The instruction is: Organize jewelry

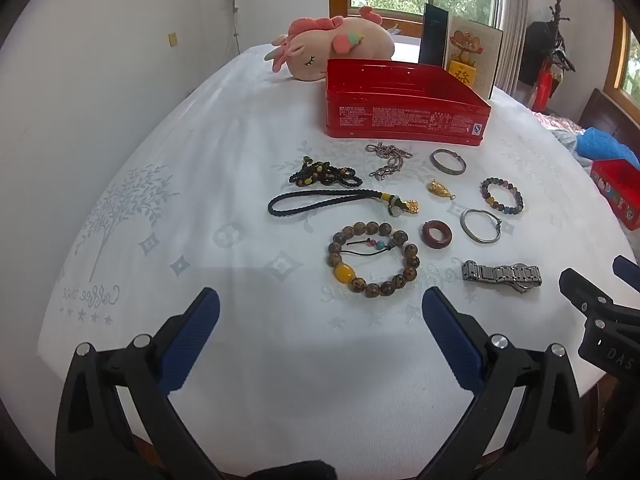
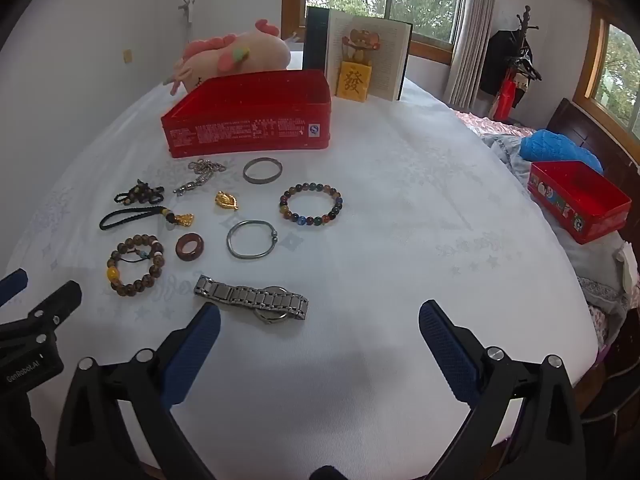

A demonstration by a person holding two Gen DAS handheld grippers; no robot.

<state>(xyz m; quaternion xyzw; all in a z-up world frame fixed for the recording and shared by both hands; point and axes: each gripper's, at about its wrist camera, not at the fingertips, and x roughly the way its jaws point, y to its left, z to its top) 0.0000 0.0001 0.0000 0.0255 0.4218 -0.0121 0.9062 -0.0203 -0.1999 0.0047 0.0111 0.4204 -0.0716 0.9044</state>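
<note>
- Jewelry: about ten loose pieces are lying spread on the white tablecloth point(image 1: 168, 184), all in front of the red tin point(image 1: 400, 116), none inside it as far as its near wall is letting the views show.
- Row nearest the tin: dark beaded strand point(image 1: 324, 174), silver chain point(image 1: 390, 158) in a heap, grey metal bangle point(image 1: 448, 162).
- Middle rows: black braided cord with gold charm point(image 1: 340, 204), gold pendant point(image 1: 439, 189), multicoloured bead bracelet point(image 2: 311, 202), thin silver bangle point(image 2: 251, 239), reddish-brown ring point(image 2: 189, 246).
- Nearest rows: wooden bead bracelet with a yellow bead point(image 1: 374, 262); steel wristwatch point(image 2: 256, 300) lying flat with its band stretched out, just ahead of the right tool's left finger.
- Left gripper point(image 1: 320, 336): jaws standing wide apart, holding nothing, hovering over bare cloth short of the wooden bracelet.
- Right gripper point(image 2: 320, 340): jaws likewise spread wide and empty, tilting down toward the cloth near the watch.
- Step in hand, by judgement: the very start; nothing is being gripped and sorting is not yet begun.
- Next move, by judgement: each tool is needing to lower onto its nearest piece, pinch across a band or bead row, then carry it over the tin's rim. The flat watch is likely calling for a low, careful pinch.
- Surroundings: pink plush toy point(image 1: 332, 46) and an open book point(image 2: 368, 54) standing behind the tin; a second, smaller red box point(image 2: 576, 204) sitting well apart on the right.
</note>
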